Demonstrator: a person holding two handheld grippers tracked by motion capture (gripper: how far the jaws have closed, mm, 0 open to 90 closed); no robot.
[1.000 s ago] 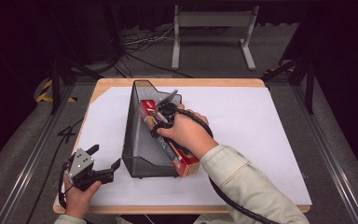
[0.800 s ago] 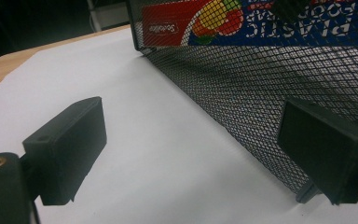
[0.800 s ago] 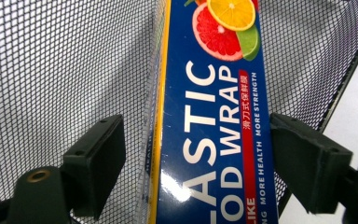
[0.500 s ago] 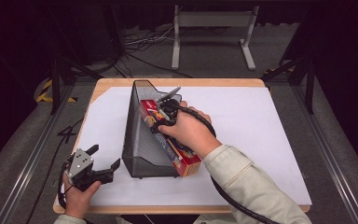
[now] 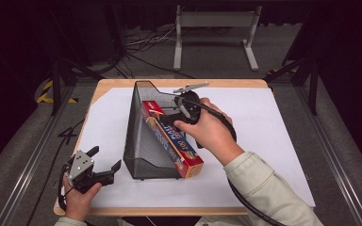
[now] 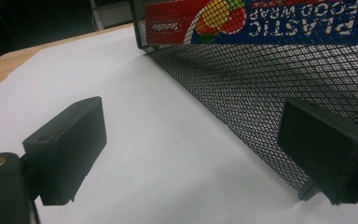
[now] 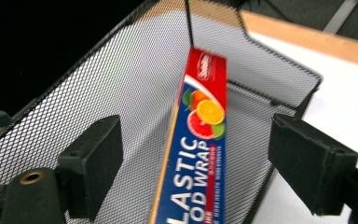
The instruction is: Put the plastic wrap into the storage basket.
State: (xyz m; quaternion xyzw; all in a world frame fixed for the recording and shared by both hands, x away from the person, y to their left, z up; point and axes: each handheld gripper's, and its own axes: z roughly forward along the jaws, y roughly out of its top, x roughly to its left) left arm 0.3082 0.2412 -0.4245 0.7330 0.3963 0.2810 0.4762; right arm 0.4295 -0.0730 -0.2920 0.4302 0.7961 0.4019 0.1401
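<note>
Our right gripper (image 5: 172, 109) hangs over the black mesh file holder (image 5: 136, 136) near the middle of the table, and we see its jaws spread wide with nothing between them. In the right gripper view the two black pads (image 7: 93, 163) stand well apart on either side of the plastic food wrap box (image 7: 193, 154), neither one touching it. That box, red and blue with citrus fruit printed on it, lies slanted inside the holder: its far end leans up against the tall mesh wall, while its near end pokes out past the holder's low front edge toward the person, as the high view shows (image 5: 172, 139). Our right hand (image 5: 207, 129) grips the tool from behind, with the cable (image 5: 245, 200) trailing back along the pale sleeve (image 5: 268, 193).

Our left gripper (image 5: 104, 168) rests low at the near left corner of the table, held in the left hand (image 5: 78, 200), and its jaws are also released. From the left gripper view we look along its pads (image 6: 72, 144) at the white sheet (image 6: 144, 140) covering the tabletop, with the holder's mesh side (image 6: 261, 79) just ahead on the right and the box's lettering showing through the mesh (image 6: 261, 18). One pad sits just beside the holder's lower edge; we cannot tell whether it touches. The wooden table edge (image 5: 169, 211) shows around the white sheet.
</note>
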